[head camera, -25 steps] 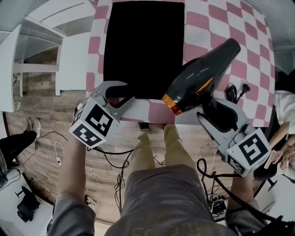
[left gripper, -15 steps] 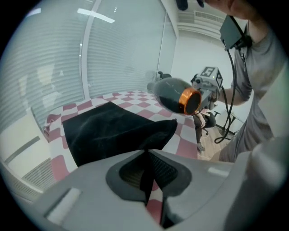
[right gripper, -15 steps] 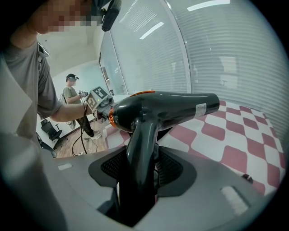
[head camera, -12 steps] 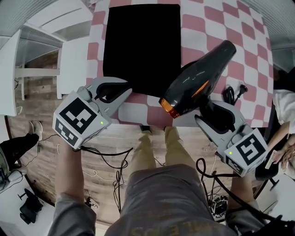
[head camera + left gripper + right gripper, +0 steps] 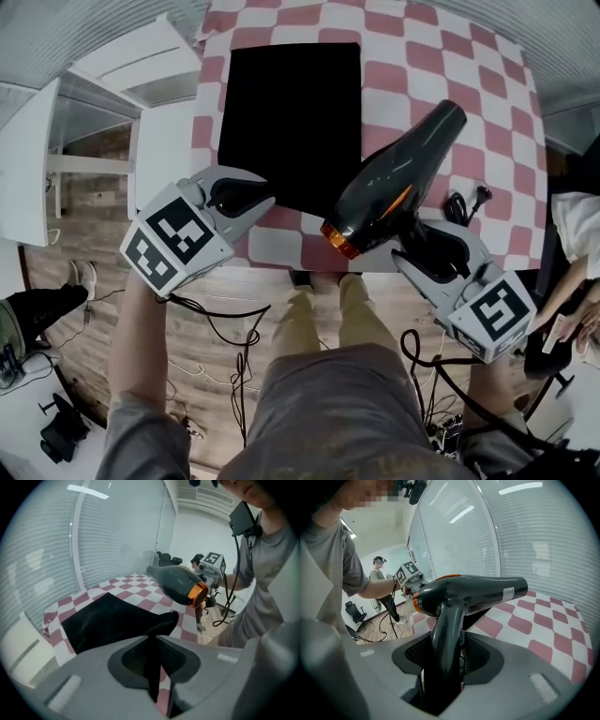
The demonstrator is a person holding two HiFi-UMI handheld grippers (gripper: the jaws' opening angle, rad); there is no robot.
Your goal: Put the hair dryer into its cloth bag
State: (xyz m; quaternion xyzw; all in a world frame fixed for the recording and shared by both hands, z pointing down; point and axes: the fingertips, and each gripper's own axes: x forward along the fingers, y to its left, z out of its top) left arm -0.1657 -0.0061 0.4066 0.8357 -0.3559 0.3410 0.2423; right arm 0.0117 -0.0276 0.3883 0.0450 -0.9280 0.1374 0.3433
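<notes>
The black cloth bag [image 5: 291, 122] lies flat on the checkered table. My left gripper [image 5: 258, 199] is at its near edge, shut on the cloth. In the left gripper view a fold of the bag [image 5: 161, 620] rises between the jaws of that gripper [image 5: 157, 641]. The black hair dryer [image 5: 398, 183] with an orange nozzle ring hangs above the table's near right part. My right gripper [image 5: 427, 246] is shut on its handle. In the right gripper view the dryer's handle [image 5: 445, 630] stands between the jaws of that gripper [image 5: 446, 653], the barrel pointing left.
A pink-and-white checkered cloth [image 5: 450, 75] covers the table. The dryer's cord and plug [image 5: 469, 199] lie near the right gripper. White furniture [image 5: 122, 66] stands left of the table. Cables [image 5: 225, 319] trail over the wooden floor. Another person [image 5: 574, 234] sits at the right edge.
The left gripper has rolled in the hand, its marker cube turning, and stays at the bag's near edge. The dryer has drifted slightly toward the bag's near corner.
</notes>
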